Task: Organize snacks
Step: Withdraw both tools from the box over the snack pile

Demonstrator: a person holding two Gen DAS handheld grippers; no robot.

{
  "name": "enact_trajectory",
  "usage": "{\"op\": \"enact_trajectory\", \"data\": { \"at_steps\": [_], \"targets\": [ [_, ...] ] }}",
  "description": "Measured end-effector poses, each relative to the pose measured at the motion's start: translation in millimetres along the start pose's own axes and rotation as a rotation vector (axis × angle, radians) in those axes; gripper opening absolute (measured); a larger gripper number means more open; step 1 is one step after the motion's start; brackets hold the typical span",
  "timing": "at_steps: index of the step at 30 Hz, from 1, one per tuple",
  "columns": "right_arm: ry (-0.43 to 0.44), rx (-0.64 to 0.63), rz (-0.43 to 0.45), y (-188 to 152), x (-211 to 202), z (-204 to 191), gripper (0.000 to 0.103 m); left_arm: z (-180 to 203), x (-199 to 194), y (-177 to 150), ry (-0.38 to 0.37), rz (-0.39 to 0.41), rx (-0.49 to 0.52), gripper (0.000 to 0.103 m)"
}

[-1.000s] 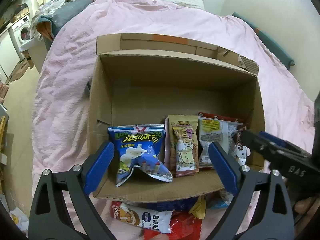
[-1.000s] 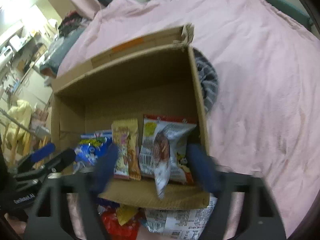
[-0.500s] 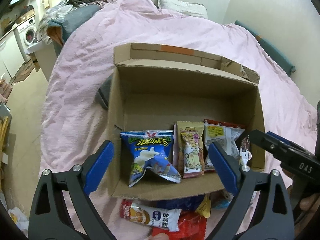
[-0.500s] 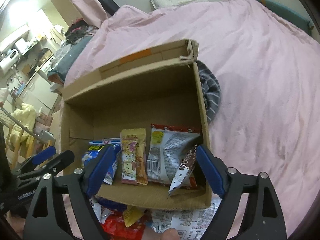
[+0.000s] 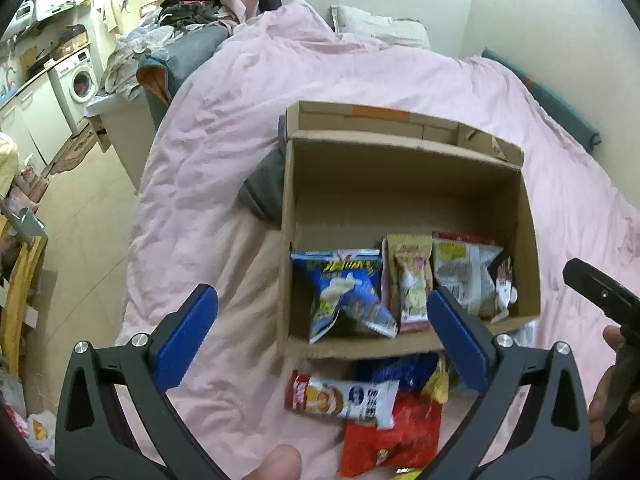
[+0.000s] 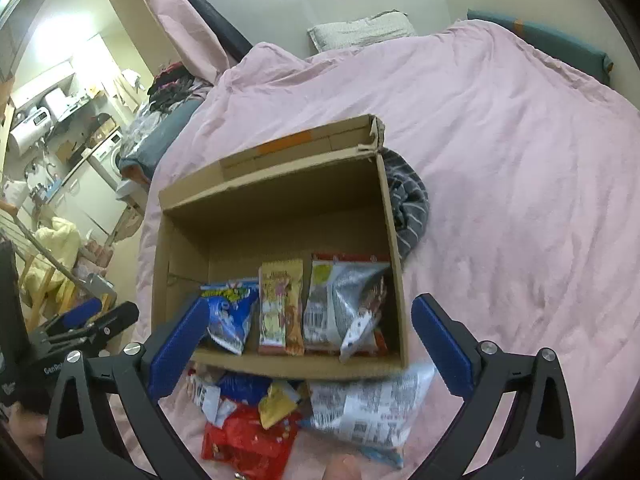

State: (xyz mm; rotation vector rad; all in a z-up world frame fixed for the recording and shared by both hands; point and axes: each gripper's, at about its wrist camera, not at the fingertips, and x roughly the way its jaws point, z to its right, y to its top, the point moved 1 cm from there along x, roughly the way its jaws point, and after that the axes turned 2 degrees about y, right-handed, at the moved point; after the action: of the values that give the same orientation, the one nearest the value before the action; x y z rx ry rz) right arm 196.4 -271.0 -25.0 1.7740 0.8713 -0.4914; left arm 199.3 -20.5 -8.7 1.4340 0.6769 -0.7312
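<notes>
At far left, the left gripper (image 5: pixel 320 336): jaws spread wide, nothing between the blue pads, hanging above the pink duvet (image 5: pixel 208 184) at the near-left corner of the cardboard box (image 5: pixel 286 280). Directly under it, toward six o'clock, the loose pile on the bedding: a white-and-red wafer packet (image 5: pixel 340 398) lying with its long axis running nine to three, square across the jaw line, and a red bag (image 5: pixel 390 440) just beyond toward five o'clock, touching it. Inside the box, along the near wall from nine o'clock round to three: a blue chip bag (image 6: pixel 230 314), a slim tan packet (image 6: pixel 278 308), then a silver-backed bag (image 6: pixel 340 308) with a small sachet leaning on it, possibly a chocolate bar, the print too blurred to read. Rear half of the box bare cardboard. Further right, the right gripper (image 6: pixel 310 346): likewise gaping and empty, poised over the near box wall, with the red bag at six o'clock and a large white printed pack (image 6: pixel 368 408) at five. Probably an easier reach to the wafer packet for the left, to the white pack for the right.
</notes>
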Motion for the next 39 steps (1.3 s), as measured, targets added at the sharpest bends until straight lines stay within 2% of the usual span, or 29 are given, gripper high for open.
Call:
{"op": "enact_trajectory", "data": {
  "at_steps": [10, 16, 18, 21, 23, 25, 35, 39],
  "targets": [
    [-0.001, -0.013, -0.021, -25, -19, -4, 0.103, -13, -17, -13, 0.015, 0.0, -0.023, 0.103],
    [-0.007, 0.005, -0.029, -34, -26, 3, 0.103, -14, -25, -15, 0.03, -0.034, -0.046, 0.103],
    [-0.011, 0.011, -0.026, -35, -27, 5, 0.103, -13, -29, -17, 0.022, -0.027, -0.036, 0.103],
    [-0.019, 0.016, -0.031, -36, -26, 6, 0.103, -14, -31, -27, 0.051, 0.003, 0.015, 0.103],
    [-0.018, 0.02, -0.038, -37, -25, 6, 0.103, -16, -25, -33, 0.057, -0.03, 0.008, 0.103],
    [-0.017, 0.022, -0.043, -38, -24, 5, 0.103, -18, -19, -34, 0.022, -0.061, -0.017, 0.103],
    [-0.004, 0.05, -0.079, -44, -21, 16, 0.103, -29, -12, -46, 0.022, -0.106, -0.046, 0.103],
    [-0.027, 0.068, -0.128, -53, -16, 25, 0.103, -32, -3, -56, 0.002, -0.175, -0.054, 0.103]
  ]
}}
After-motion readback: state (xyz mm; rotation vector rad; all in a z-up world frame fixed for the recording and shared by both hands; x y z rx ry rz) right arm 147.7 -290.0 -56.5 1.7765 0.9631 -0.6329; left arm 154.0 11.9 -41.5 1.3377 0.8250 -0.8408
